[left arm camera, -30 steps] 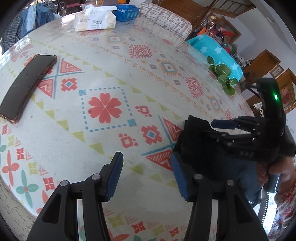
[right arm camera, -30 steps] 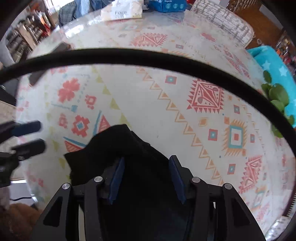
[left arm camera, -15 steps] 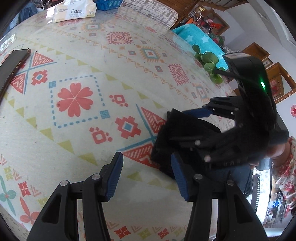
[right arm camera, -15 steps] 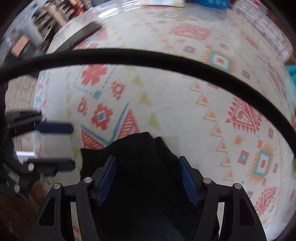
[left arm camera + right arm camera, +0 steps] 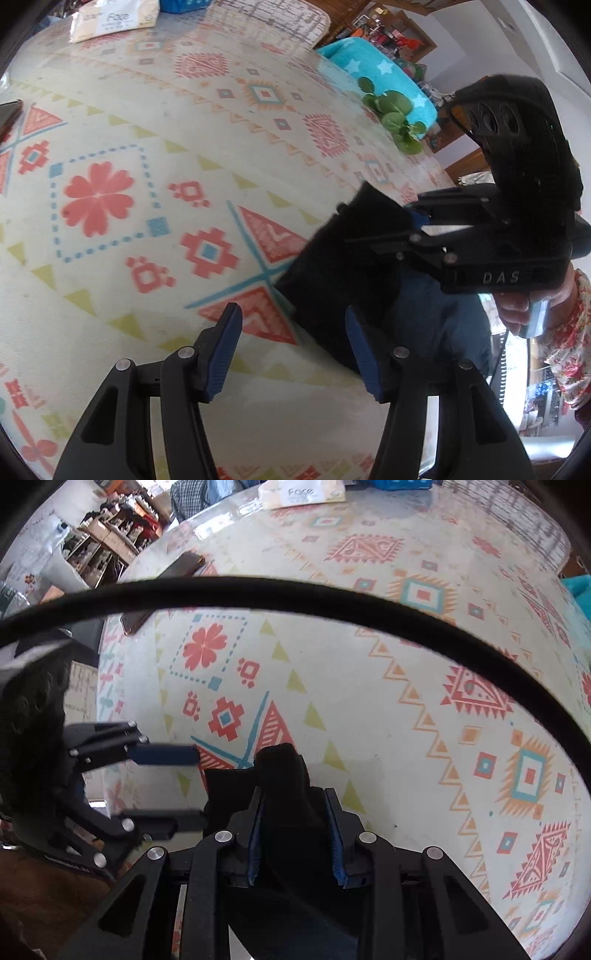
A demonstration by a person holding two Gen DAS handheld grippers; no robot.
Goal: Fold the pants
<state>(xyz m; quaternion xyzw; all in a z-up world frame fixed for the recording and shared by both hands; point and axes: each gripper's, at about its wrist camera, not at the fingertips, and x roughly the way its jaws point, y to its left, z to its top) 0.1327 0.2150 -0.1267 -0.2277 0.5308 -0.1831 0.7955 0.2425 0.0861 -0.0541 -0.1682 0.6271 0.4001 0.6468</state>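
Here the pants (image 5: 284, 786), dark and bunched, are lying at the near edge of the table (image 5: 369, 709), partly hanging off toward the person. The right gripper (image 5: 293, 834) is pointing steeply down over them and its jaws are closing on a raised ridge of the cloth, which is standing between the blue pads; that pinch is probably meant to give a firm corner to lift and carry across for the fold. The left gripper (image 5: 291, 350) is reaching in from the side with its jaws opening and nothing held: one pad is over bare tablecloth, the other is at the edge of the pants, seemingly lining up to take a second corner so the cloth stays flat. A phone (image 5: 162, 590) and a tissue pack (image 5: 114, 20) are lying well apart at the far side.
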